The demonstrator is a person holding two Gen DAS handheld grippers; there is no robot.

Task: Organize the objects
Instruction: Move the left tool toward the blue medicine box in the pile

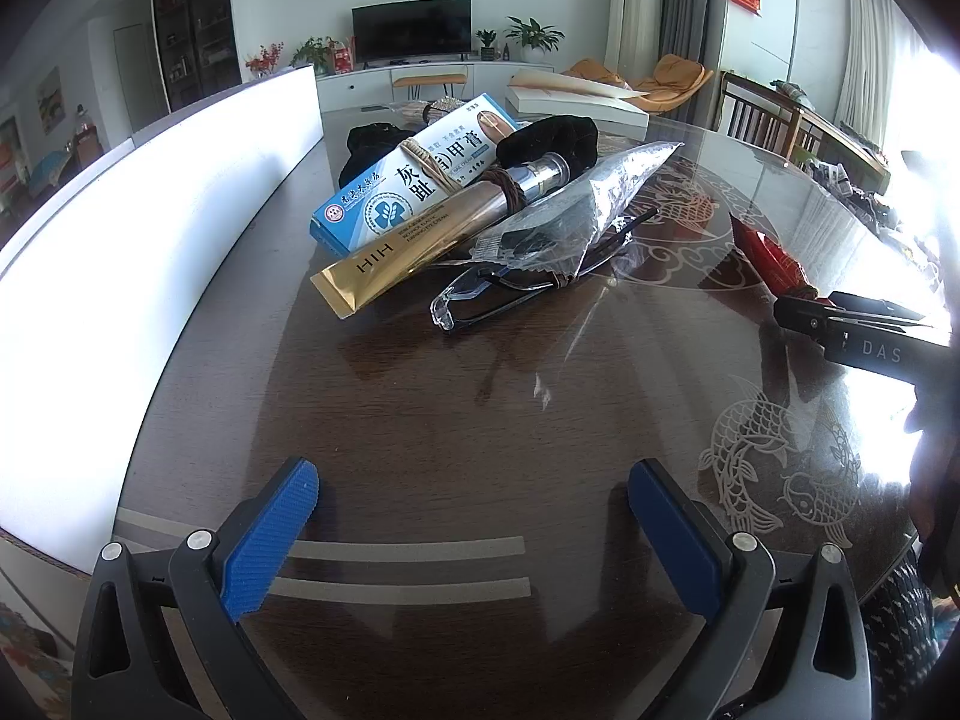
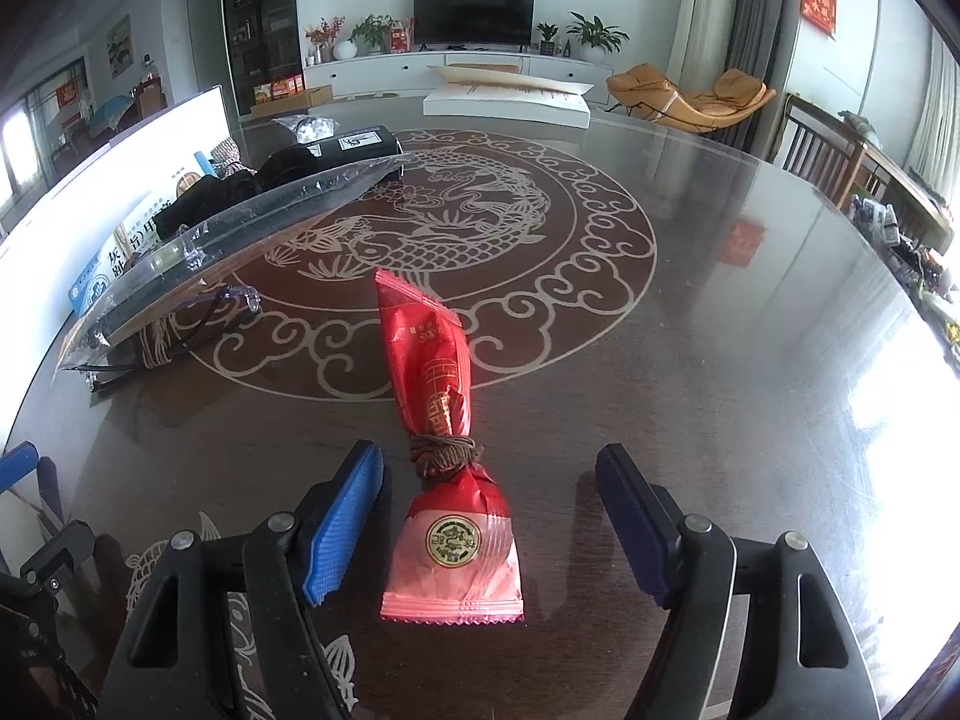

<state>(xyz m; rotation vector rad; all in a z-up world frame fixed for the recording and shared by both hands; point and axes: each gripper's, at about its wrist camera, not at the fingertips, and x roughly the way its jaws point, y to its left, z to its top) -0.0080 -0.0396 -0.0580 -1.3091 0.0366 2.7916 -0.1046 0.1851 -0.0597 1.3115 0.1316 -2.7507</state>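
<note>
Right tool (image 2: 489,525): jaws wide apart, straddling the near end of a red packet (image 2: 447,456) without touching it. The packet lies flat on the table (image 2: 690,360), long axis running straight away from the tool toward the fish medallion (image 2: 444,228); its crimped far end points at the medallion, its broad end sits between the pads (image 2: 345,531). A brown cord (image 2: 445,450) cinches it at the waist. A round gold seal marks the broad end; its characters are too small to read.

Left tool (image 1: 474,531): jaws wide apart, holding nothing, over bare table (image 1: 420,420) crossed by two pale stripes.

Beyond the left tool lies the pile. A gold tube (image 1: 414,246) printed "HIH" points its crimped end at the tool and its silver cap away, long axis diagonal. Behind the tube, touching it, is a blue-and-white box (image 1: 414,174) with large Chinese characters. Right of the tube lie a clear plastic sleeve (image 1: 576,204) and, under it, glasses (image 1: 480,294). A black cloth (image 1: 552,141) sits behind the tube's cap.

Left of the pile, a white board (image 1: 150,210) stands along the table's edge. Between the pile and the red packet (image 1: 771,261) the table is open. The right tool's body, lettered "DAS", enters at the right of the left view, at the packet's end.
</note>
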